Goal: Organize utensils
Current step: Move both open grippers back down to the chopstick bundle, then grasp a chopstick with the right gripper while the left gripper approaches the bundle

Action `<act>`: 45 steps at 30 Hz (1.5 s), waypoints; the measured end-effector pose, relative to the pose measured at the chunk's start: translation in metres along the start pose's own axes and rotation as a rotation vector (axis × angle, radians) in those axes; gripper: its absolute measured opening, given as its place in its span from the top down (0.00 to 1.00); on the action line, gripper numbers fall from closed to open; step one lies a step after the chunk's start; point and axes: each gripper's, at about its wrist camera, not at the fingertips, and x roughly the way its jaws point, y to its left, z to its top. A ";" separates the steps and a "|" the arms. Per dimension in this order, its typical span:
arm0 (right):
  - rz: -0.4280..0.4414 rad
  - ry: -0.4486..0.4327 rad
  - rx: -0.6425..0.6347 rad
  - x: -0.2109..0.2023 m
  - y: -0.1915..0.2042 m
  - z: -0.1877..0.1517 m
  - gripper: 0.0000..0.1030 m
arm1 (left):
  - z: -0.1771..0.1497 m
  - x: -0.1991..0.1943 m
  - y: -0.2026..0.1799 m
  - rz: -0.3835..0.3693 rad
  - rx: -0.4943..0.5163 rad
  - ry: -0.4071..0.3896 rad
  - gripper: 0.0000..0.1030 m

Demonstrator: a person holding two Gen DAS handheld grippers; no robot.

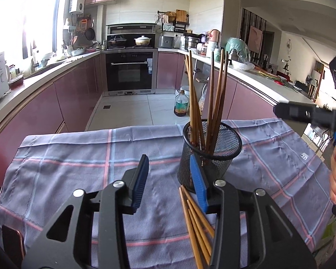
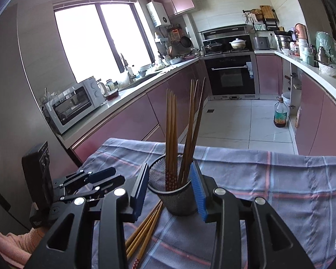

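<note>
A black mesh cup (image 1: 212, 150) stands on the checked cloth (image 1: 78, 168) and holds several wooden chopsticks (image 1: 212, 98) upright. Several more chopsticks (image 1: 197, 219) lie flat on the cloth in front of the cup. My left gripper (image 1: 171, 179) is open and empty, just left of the cup and above the loose chopsticks. In the right wrist view, my right gripper (image 2: 171, 188) is open and empty, its fingers either side of the cup (image 2: 174, 192) without gripping it. The loose chopsticks (image 2: 145, 231) lie below it. The left gripper (image 2: 89, 183) shows at left.
The cloth covers a small table whose far edge (image 1: 123, 130) drops to the kitchen floor. An oil bottle (image 1: 181, 105) stands on the floor. Counters with a microwave (image 2: 76, 103) run along both sides. A dark phone-like object (image 1: 12, 244) lies at the cloth's near-left corner.
</note>
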 end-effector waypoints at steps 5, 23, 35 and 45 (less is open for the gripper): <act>0.030 0.086 0.008 0.017 0.007 -0.030 0.64 | -0.007 -0.009 0.005 0.012 0.002 0.017 0.60; 0.035 0.382 0.003 0.088 0.036 -0.091 0.73 | -0.057 -0.018 0.026 0.027 -0.030 0.125 0.58; -0.079 0.444 -0.103 0.119 0.059 -0.094 0.85 | -0.076 -0.015 0.023 -0.007 -0.021 0.168 0.58; -0.114 0.463 -0.125 0.131 0.061 -0.087 0.87 | -0.079 -0.013 0.020 -0.022 -0.014 0.175 0.59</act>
